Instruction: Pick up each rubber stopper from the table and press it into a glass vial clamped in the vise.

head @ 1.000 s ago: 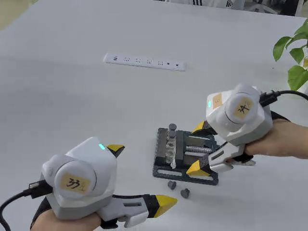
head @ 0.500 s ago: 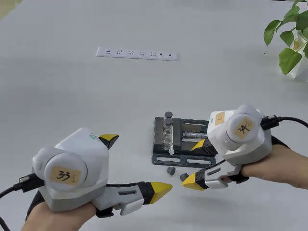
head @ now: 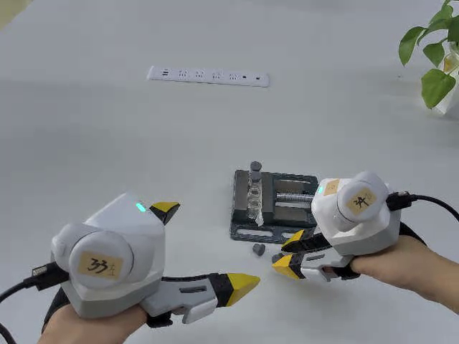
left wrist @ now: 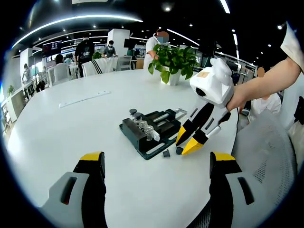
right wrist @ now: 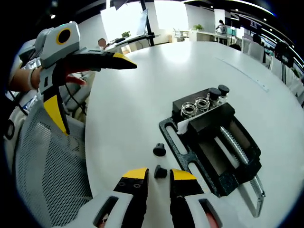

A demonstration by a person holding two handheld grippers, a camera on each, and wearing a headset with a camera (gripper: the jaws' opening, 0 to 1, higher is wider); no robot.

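At the near edge of the smooth white round table sits a black metal bench vise, blocky, with a threaded steel screw running along its open bed. Clamped between its faces stands a row of four small clear glass vials. The two at the near end are open-mouthed with nothing in them; the two at the far end each carry a dark grey rubber plug in the neck. A white slip pokes out beside the nearest vial.

Two more stubby dark grey rubber stoppers lie loose on the table just in front of the vise base. One loose stopper sits bare, close to the base's edge. The other stopper lies between the yellow tips of the right gripper — its jaws are drawn narrow around it, a sliver of table showing on each side, so they straddle it without pinching.

The left gripper, white-shelled with black jaws and yellow tips, hovers well apart from the vise, its jaws spread wide and holding nothing.

Farther back lie a long white plastic power strip and, near the table's edge, a green leafy potted plant.
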